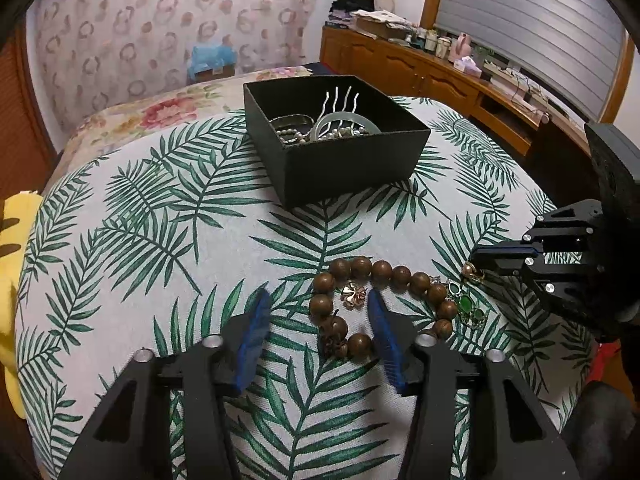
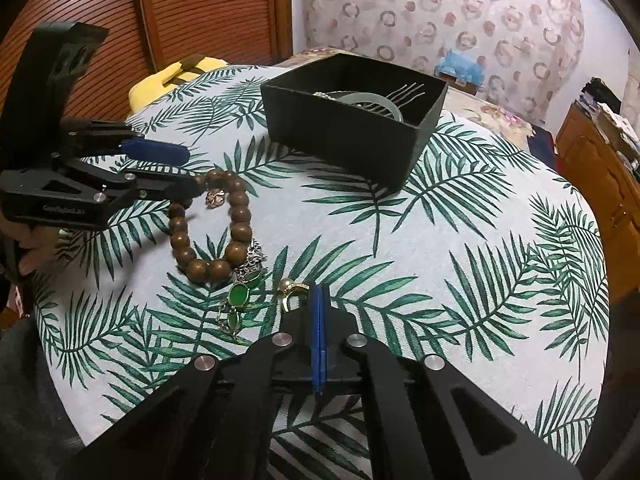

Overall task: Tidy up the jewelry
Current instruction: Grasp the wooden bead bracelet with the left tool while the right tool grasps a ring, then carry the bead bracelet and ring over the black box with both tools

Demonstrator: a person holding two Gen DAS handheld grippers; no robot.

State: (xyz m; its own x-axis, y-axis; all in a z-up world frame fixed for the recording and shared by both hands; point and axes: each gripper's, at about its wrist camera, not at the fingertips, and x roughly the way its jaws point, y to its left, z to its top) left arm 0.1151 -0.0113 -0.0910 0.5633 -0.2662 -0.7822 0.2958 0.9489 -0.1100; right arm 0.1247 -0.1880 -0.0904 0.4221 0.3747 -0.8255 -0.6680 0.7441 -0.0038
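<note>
A wooden bead bracelet (image 1: 400,276) (image 2: 236,216) lies on the leaf-print cloth. A small gold flower charm (image 1: 354,294) (image 2: 216,197) lies inside its loop. A green-stone chain (image 1: 466,304) (image 2: 238,294) lies beside it. My left gripper (image 1: 320,320) (image 2: 188,172) is open, its right finger inside the bracelet loop, low over the cloth. My right gripper (image 2: 318,292) (image 1: 476,260) is shut, its tips at a gold pearl ring (image 2: 292,290) (image 1: 472,272); whether it grips the ring I cannot tell. A black box (image 1: 352,160) (image 2: 344,136) holds pearls, a pale bangle and a hair comb.
A yellow cushion (image 1: 12,300) (image 2: 176,74) sits at the table's left edge. A floral bed (image 1: 160,108) lies behind the table. A wooden cabinet (image 1: 460,76) with clutter runs along the right wall.
</note>
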